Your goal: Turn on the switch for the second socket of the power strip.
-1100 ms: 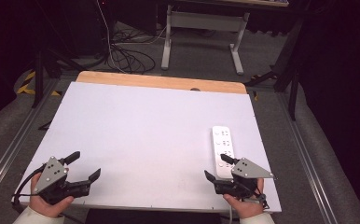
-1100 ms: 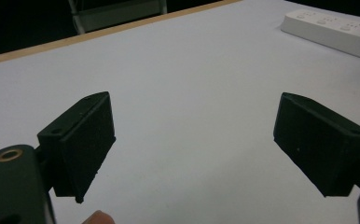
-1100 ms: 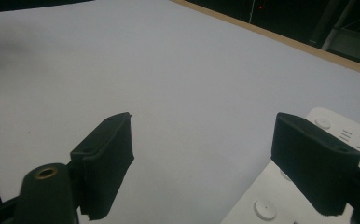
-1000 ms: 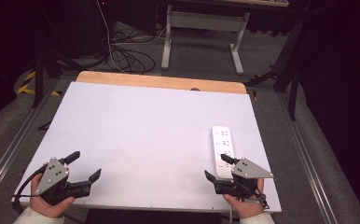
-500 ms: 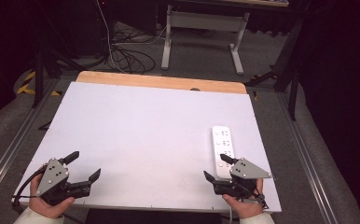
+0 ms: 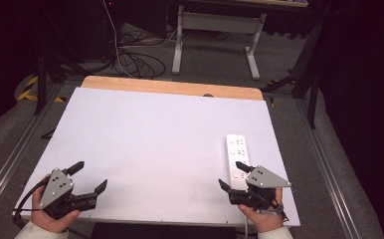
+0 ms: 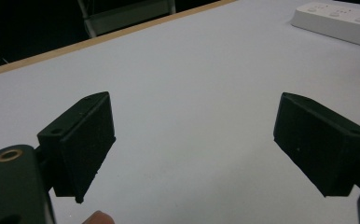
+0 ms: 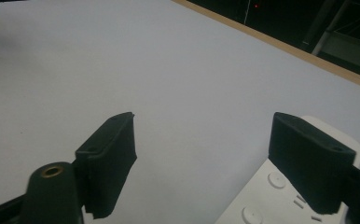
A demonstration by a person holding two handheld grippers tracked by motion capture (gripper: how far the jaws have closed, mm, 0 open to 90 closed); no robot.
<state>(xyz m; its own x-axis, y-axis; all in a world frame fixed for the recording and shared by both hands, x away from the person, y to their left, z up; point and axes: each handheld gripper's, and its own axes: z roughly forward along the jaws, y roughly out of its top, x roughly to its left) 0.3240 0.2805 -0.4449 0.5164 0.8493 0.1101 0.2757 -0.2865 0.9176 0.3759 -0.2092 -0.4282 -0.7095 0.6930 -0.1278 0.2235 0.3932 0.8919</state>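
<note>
From above, both grippers sit as they did a second ago: the left gripper (image 6: pixel 88 177) gapes over the table's (image 6: pixel 155 129) near-left corner, the right gripper (image 6: pixel 232 175) spread at the white power strip's (image 6: pixel 237 155) near end. Left gripper view: strip (image 7: pixel 336 21) far right. Right gripper view: round buttons on the strip (image 8: pixel 271 198), under the right-hand jaw.

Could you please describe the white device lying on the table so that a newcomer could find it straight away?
Start at the big white table with its wooden far edge. On its right side, just ahead of the right gripper, lies a long white power strip with rows of sockets and buttons. It is the sole loose item there.
</note>
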